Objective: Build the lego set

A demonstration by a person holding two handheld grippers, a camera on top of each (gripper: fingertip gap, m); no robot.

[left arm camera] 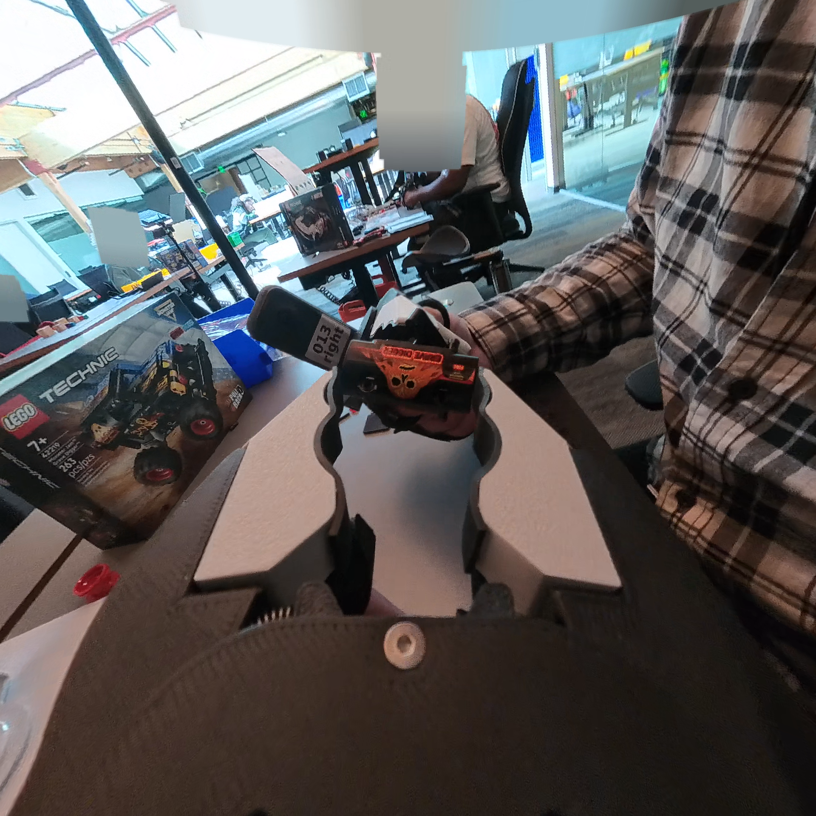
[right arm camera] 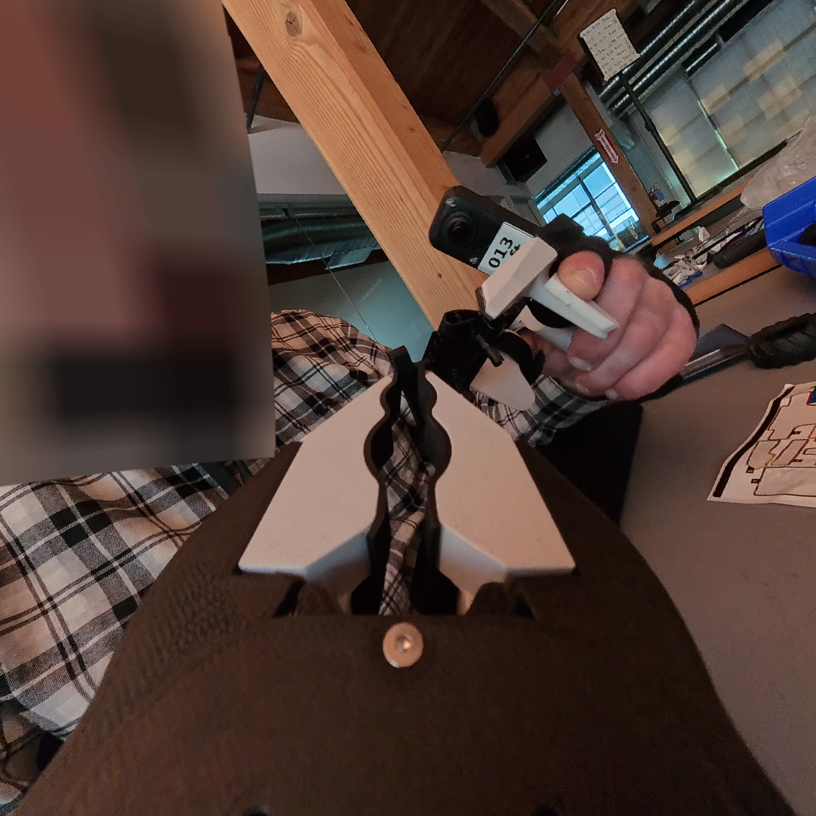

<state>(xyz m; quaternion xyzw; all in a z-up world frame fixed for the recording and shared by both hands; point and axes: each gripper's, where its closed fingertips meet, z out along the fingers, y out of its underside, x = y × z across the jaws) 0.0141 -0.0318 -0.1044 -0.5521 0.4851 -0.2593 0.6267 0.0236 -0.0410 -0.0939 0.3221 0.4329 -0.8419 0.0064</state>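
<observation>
My left gripper [left arm camera: 406,399] is shut on a black lego assembly [left arm camera: 410,377] that has an orange sticker panel on its side, and holds it up above the table. In the right wrist view the same gripper [right arm camera: 483,344] grips that assembly [right arm camera: 459,349] between its white fingers [right arm camera: 516,273]. My right gripper [right arm camera: 408,379] is nearly closed, pinching a thin black lego part [right arm camera: 402,364] at its tips, just left of the assembly. In the left wrist view the right gripper [left arm camera: 397,318] sits right behind the assembly.
The lego set box [left arm camera: 110,419] stands on the grey table [left arm camera: 39,565] at left, with a small red piece [left arm camera: 95,583] in front of it. A blue bin [left arm camera: 238,344] is behind it. A printed sheet [right arm camera: 772,450] and a black tyre [right arm camera: 786,344] lie at right. Only a small space, under 4 cm, lies between the two pairs of fingers.
</observation>
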